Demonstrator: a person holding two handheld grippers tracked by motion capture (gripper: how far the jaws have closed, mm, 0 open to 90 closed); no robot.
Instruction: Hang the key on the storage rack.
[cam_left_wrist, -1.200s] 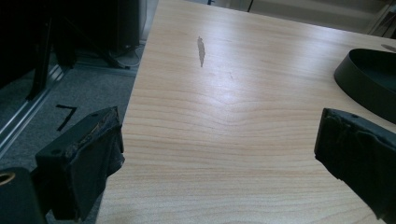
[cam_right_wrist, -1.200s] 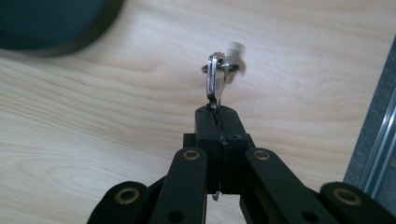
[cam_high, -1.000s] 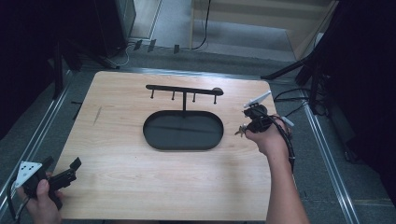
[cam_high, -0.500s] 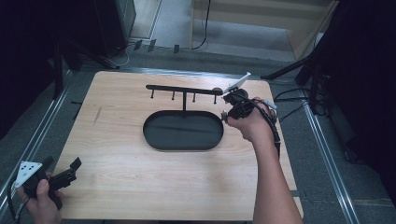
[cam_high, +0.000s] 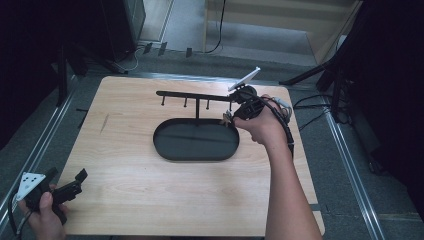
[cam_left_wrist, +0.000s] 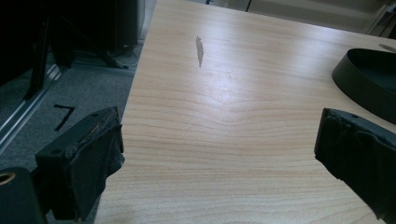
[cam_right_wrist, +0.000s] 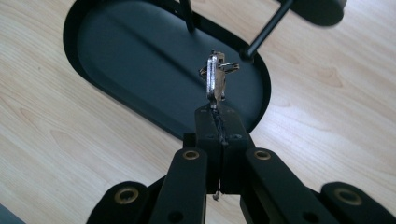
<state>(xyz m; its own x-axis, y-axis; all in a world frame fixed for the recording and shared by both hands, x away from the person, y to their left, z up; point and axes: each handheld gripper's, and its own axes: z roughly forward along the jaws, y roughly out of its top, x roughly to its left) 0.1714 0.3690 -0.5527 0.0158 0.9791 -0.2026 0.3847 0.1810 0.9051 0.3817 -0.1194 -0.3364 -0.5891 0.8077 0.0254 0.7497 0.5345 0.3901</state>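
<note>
A black key rack stands mid-table: an oval tray (cam_high: 195, 145) as its base, a post, and a crossbar (cam_high: 187, 95) with several hooks. My right gripper (cam_high: 233, 116) is shut on a small bunch of metal keys (cam_high: 227, 119) and hovers over the tray's right end, just below the right end of the crossbar. In the right gripper view the keys (cam_right_wrist: 215, 79) stick up from the closed jaws of that gripper (cam_right_wrist: 218, 116), above the tray (cam_right_wrist: 140, 60) and close to a hook peg (cam_right_wrist: 266, 32). At the table's near left corner my left gripper (cam_high: 66, 179) stands open, with bare wood between its pads (cam_left_wrist: 95, 158).
The wooden table (cam_high: 130, 185) has a dark scratch (cam_high: 104, 123) on its left part. Metal rails run along both sides, with cables on the floor at the right. The tray's rim (cam_left_wrist: 369, 79) shows at the right of the left gripper view.
My right hand has carried the keys leftward and up, from the table's right side to the right end of the rack. The left hand has stayed put.
</note>
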